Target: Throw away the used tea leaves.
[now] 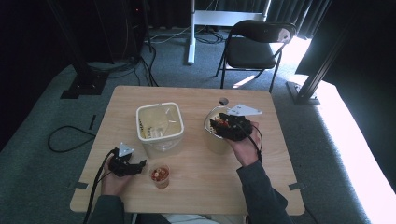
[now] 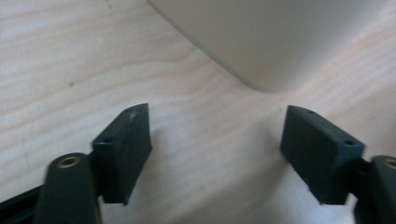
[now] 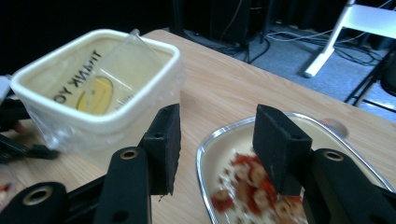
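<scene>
Two empty grippers: left gripper [image 1: 140, 164] beside cup [image 1: 160, 175]; right gripper [image 1: 218, 123] over bowl [image 1: 212, 140].

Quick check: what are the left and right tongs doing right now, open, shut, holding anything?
Left tongs: open, nothing between the jaws, bare table below.
Right tongs: open, holding nothing, poised above the bowl of red and pale bits.

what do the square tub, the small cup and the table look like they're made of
Square tub: likely cream plastic, matte, with a thick moulded rim and a clear bag lining it. Small cup: probably clear plastic; its red and pale contents show through. Table: light wood or laminate, visible grain.
</scene>
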A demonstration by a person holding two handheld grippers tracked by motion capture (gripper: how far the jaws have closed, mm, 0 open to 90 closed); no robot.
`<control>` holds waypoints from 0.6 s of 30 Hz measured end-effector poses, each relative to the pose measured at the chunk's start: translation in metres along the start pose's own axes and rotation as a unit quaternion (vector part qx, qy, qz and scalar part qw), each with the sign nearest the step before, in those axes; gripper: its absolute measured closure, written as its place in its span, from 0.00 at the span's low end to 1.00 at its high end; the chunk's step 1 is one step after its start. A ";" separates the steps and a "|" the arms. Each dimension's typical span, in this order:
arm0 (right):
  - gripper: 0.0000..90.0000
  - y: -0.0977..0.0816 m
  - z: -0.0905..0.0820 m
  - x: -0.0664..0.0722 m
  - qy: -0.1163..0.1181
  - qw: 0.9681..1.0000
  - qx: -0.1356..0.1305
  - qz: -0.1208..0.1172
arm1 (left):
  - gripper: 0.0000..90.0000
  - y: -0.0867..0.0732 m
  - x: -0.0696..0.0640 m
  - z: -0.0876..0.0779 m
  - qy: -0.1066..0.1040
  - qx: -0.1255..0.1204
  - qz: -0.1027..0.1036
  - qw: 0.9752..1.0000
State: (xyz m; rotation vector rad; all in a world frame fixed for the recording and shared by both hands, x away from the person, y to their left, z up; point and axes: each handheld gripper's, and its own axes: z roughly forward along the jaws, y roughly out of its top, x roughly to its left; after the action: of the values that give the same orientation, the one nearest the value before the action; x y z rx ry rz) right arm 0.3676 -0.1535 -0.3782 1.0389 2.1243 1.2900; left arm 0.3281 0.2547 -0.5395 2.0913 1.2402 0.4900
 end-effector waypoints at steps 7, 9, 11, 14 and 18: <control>0.56 -0.027 -0.017 -0.004 -0.003 1.000 0.001 -0.010 | 0.32 -0.007 -0.008 -0.026 -0.039 -0.030 -0.007 0.999; 0.56 -0.035 -0.018 -0.006 -0.002 1.000 0.004 -0.012 | 0.31 -0.011 -0.013 -0.033 -0.047 -0.043 -0.002 0.998; 0.56 -0.038 -0.019 -0.006 -0.001 1.000 0.005 -0.013 | 0.30 -0.013 -0.016 -0.036 -0.053 -0.046 -0.001 0.998; 0.56 -0.051 -0.020 -0.008 0.001 1.000 0.011 -0.015 | 0.29 -0.017 -0.029 -0.045 -0.067 -0.053 0.034 0.996; 0.54 -0.063 -0.025 -0.009 0.007 1.000 0.005 -0.016 | 0.29 -0.022 -0.045 -0.048 -0.088 -0.053 0.069 0.992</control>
State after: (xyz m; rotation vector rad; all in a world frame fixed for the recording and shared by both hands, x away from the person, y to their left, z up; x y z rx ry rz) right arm 0.3325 -0.1922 -0.4219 0.9998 2.1519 1.2761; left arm 0.2633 0.2389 -0.5192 2.0889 0.9541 0.4139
